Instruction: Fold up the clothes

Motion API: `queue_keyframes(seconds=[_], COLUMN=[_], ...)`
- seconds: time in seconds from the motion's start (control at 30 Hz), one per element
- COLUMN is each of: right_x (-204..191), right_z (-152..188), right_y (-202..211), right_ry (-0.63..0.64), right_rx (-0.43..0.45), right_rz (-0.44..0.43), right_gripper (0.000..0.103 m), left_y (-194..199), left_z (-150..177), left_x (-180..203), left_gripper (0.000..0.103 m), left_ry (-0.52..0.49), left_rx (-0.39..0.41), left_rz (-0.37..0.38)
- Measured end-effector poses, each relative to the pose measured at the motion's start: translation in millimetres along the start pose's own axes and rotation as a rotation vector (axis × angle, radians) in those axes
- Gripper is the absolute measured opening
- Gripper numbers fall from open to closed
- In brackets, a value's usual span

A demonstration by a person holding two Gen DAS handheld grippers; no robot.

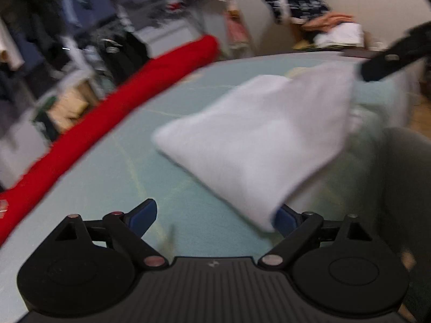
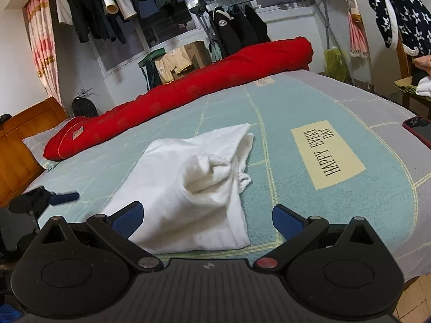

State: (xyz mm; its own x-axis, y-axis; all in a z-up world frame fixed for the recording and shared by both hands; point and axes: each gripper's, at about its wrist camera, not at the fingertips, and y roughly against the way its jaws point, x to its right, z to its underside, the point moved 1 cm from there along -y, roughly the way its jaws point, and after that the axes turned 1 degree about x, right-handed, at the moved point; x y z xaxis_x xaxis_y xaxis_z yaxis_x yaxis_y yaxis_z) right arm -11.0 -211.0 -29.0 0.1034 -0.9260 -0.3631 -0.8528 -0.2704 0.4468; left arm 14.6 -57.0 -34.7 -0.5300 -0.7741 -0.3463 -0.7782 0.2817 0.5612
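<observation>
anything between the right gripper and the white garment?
Nothing visible. The white garment lies on the bed right in front of the right gripper, its near edge already between the open fingers. The red roll and the phone lie well off to the sides.

Motion blur smears the white garment [image 1: 258,145], which hides one of the left gripper's [image 1: 215,219] fingers [image 1: 285,220].
</observation>
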Motion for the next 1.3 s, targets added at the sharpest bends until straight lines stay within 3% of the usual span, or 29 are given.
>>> queue_keyframes(seconds=[0.13, 0.3, 0.43, 0.53, 0.6, 0.73, 0.87, 1.0, 1.2, 1.3], right_x=[-2, -22, -46, -54, -48, -15, -14, -3, 14, 17], right_z=[-2, -16, -28, -28, -19, 8, 10, -23, -55, -57], right_y=[4, 3, -13, -43, -63, -84, -64, -53, -96, -115], right_ry=[0.048, 0.160, 0.267, 0.289, 0.273, 0.238, 0.282, 0.232, 0.226, 0.218], right_rx=[0.011, 0.056, 0.094, 0.018, -0.044, -0.159, -0.133, -0.038, -0.032, -0.064], right_rz=[-0.013, -0.109, -0.233, -0.279, -0.248, -0.176, -0.204, -0.235, -0.218, -0.219], right_gripper=[0.103, 0.103, 0.103, 0.103, 0.103, 0.103, 0.103, 0.103, 0.103, 0.103], left_y=[18, 7, -34, -76, -104, -138, -129, -119, -150, -154], left_z=[-12, -48, -85, -99, -97, -69, -65, -80, -84, -77], left_x=[-27, -90, -92, -73, -60, -46, -44, -53, -72, -82], left_gripper=[0.091, 0.091, 0.092, 0.092, 0.092, 0.091, 0.091, 0.091, 0.091, 0.090], left_ry=[0.122, 0.385, 0.408, 0.410, 0.424, 0.393, 0.348, 0.332, 0.449, 0.488], left_rx=[0.015, 0.069, 0.070, 0.015, -0.039, -0.113, -0.086, -0.018, 0.000, 0.011], left_rz=[0.130, 0.174, 0.304, 0.376, 0.381, 0.274, 0.252, 0.279, 0.366, 0.336])
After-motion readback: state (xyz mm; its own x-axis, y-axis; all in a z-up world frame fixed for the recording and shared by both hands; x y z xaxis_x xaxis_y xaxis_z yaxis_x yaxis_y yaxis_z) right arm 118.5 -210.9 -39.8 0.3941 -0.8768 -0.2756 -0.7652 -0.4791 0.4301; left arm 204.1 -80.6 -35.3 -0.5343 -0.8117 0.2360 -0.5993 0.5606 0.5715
